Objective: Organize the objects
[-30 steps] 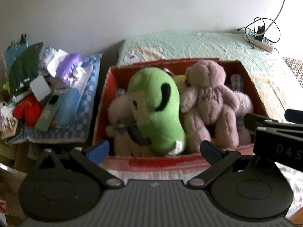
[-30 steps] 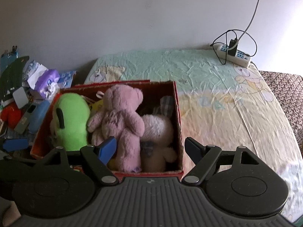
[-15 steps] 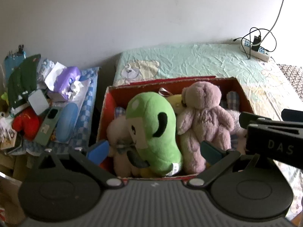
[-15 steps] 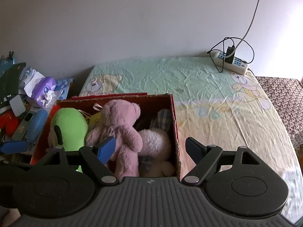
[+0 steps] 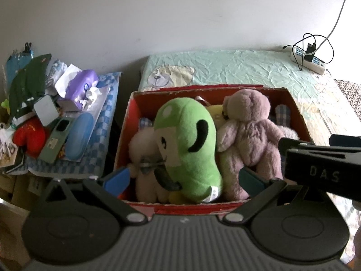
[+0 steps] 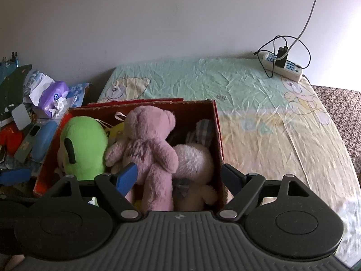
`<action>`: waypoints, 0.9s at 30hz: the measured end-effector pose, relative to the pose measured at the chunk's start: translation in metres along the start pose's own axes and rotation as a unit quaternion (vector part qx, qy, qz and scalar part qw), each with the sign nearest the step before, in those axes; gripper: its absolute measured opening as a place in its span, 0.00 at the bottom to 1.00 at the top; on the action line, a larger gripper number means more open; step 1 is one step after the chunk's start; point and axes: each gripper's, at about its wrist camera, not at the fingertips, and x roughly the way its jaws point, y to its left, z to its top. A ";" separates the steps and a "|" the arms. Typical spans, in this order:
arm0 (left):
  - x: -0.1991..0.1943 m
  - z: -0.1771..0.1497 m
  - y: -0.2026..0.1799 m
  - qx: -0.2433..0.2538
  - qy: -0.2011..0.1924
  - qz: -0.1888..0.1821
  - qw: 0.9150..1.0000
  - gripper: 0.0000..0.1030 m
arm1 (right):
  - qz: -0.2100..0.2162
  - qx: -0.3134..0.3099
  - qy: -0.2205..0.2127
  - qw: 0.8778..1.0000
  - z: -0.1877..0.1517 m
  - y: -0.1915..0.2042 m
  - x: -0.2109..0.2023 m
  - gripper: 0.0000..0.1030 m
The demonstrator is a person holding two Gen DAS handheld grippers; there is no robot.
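Observation:
A red cardboard box stands on the bed, packed with plush toys. In it a green plush lies beside a pink bear, with a cream plush on the left and a yellow one behind. My left gripper hovers open over the box's near edge, holding nothing. My right gripper is open too, empty, just above the pink bear and a white plush. The green plush sits further left in the box.
The bed sheet with bear prints stretches right of the box. A power strip with tangled cables lies at its far corner by the wall. Left of the box sits a cluttered pile: a purple tissue pack, a blue case, a red item.
Both cameras drew back and up a little, so the box sits lower in view with more of the bed showing. Both grippers stayed open and the toys have not moved.

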 end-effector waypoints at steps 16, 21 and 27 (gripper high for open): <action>0.020 0.003 0.003 -0.008 0.004 0.003 1.000 0.99 | -0.005 -0.005 0.007 1.000 0.005 0.000 0.018 0.81; 0.028 0.006 0.005 -0.011 0.009 0.001 1.000 0.99 | -0.005 -0.017 0.004 1.000 0.008 0.005 0.024 0.81; 0.034 0.008 0.009 -0.015 0.008 0.003 1.000 0.99 | -0.004 -0.014 0.013 1.000 0.009 0.001 0.030 0.81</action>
